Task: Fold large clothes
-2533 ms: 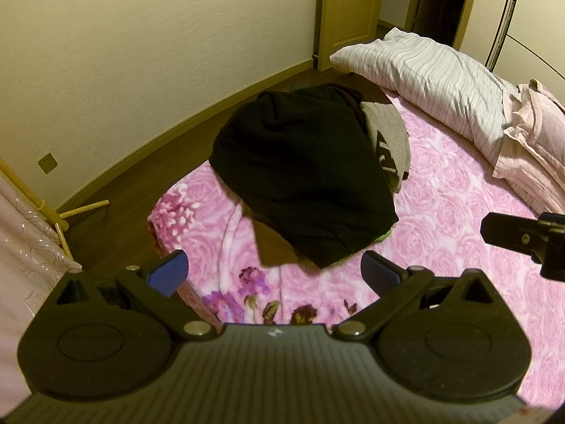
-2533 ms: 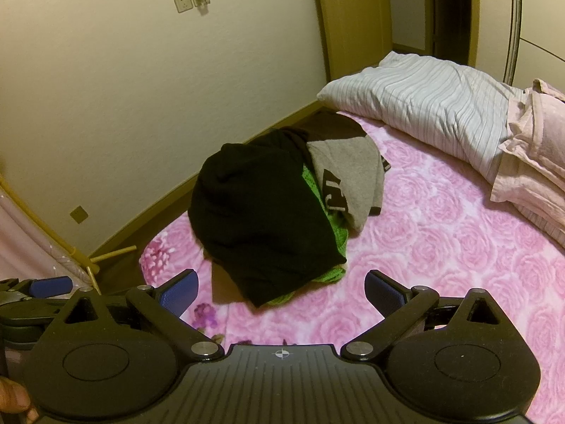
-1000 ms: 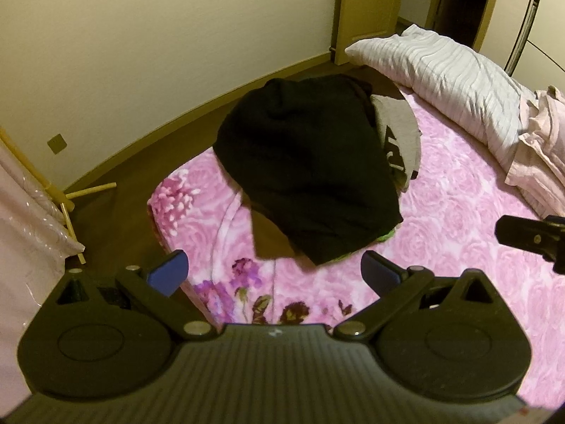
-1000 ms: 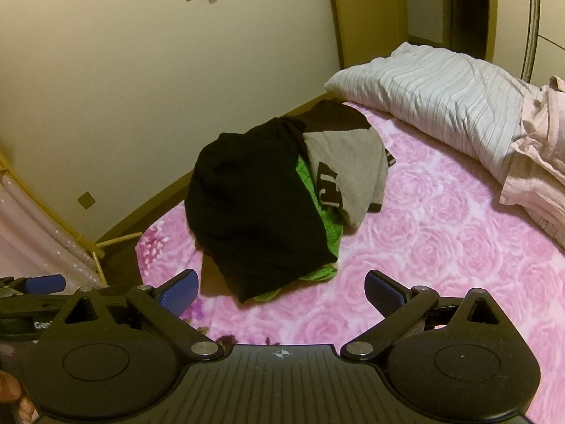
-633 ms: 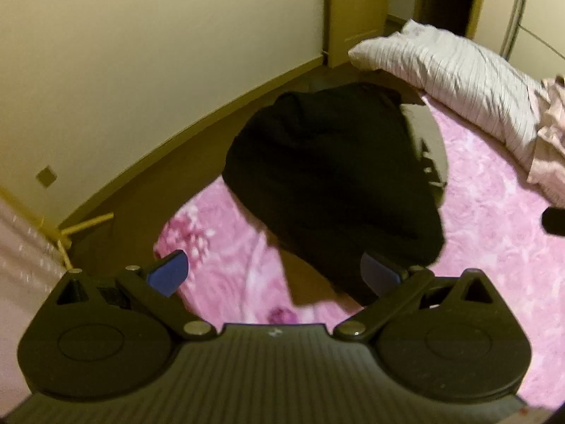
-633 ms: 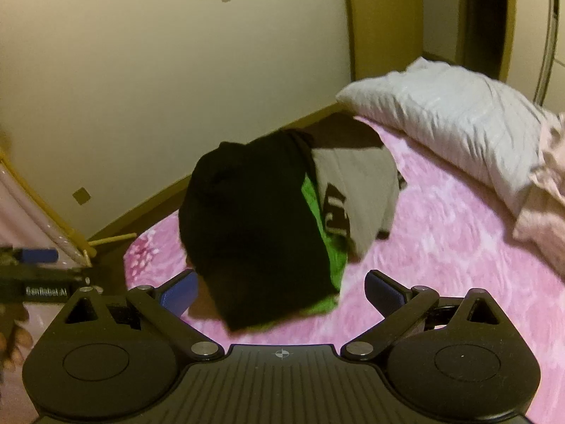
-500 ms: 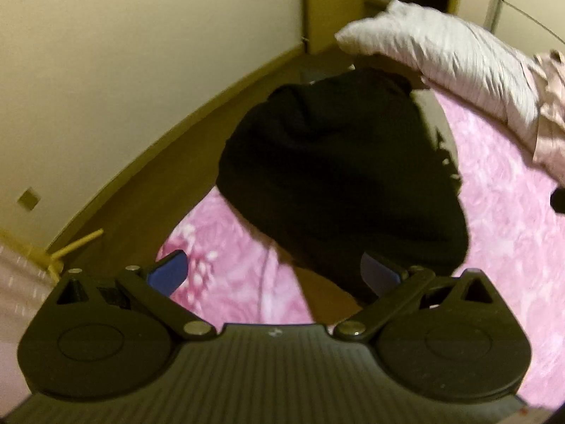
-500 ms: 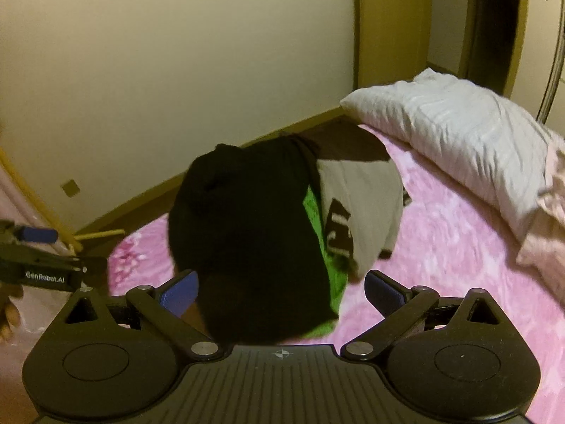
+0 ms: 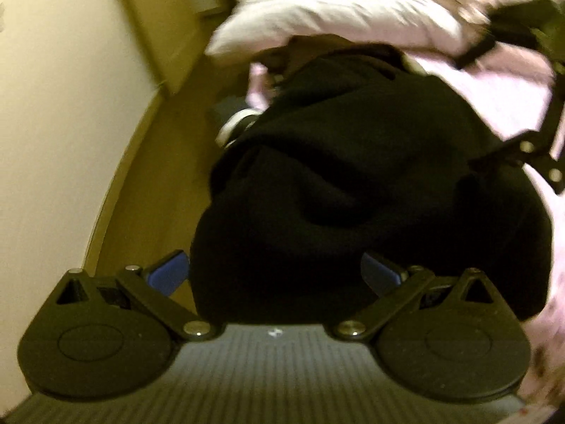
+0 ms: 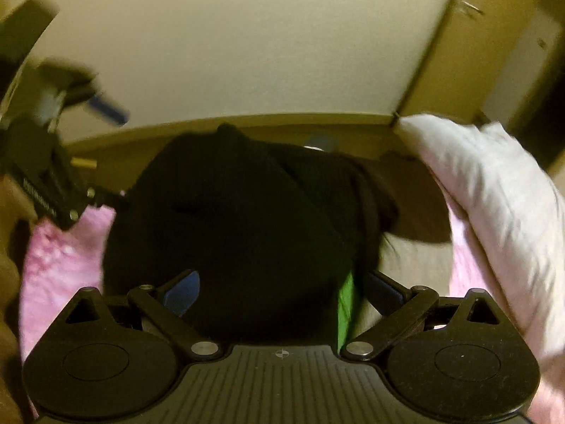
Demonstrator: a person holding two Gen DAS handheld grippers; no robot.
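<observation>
A black garment (image 9: 353, 183) tops a heap of clothes on the pink rose bedspread (image 9: 508, 102). It fills the left wrist view, and my left gripper (image 9: 275, 272) is open right over its near edge. In the right wrist view the same black garment (image 10: 229, 226) lies between the spread fingers of my open right gripper (image 10: 282, 293). A green garment (image 10: 344, 304) and a grey one (image 10: 416, 265) peek out beneath it on the right. Both views are blurred by motion, so I cannot tell whether either gripper touches the cloth.
A white striped pillow (image 9: 335, 17) lies at the head of the bed, close on the right in the right wrist view (image 10: 494, 194). Brown floor (image 9: 148, 183) and a cream wall (image 10: 247, 42) border the bed's far side. A shoe-like object (image 9: 236, 123) sits on the floor.
Both grippers have swept in fast and low toward the heap. The black garment now fills both views and reaches between the open fingers; before it lay well ahead of them.
</observation>
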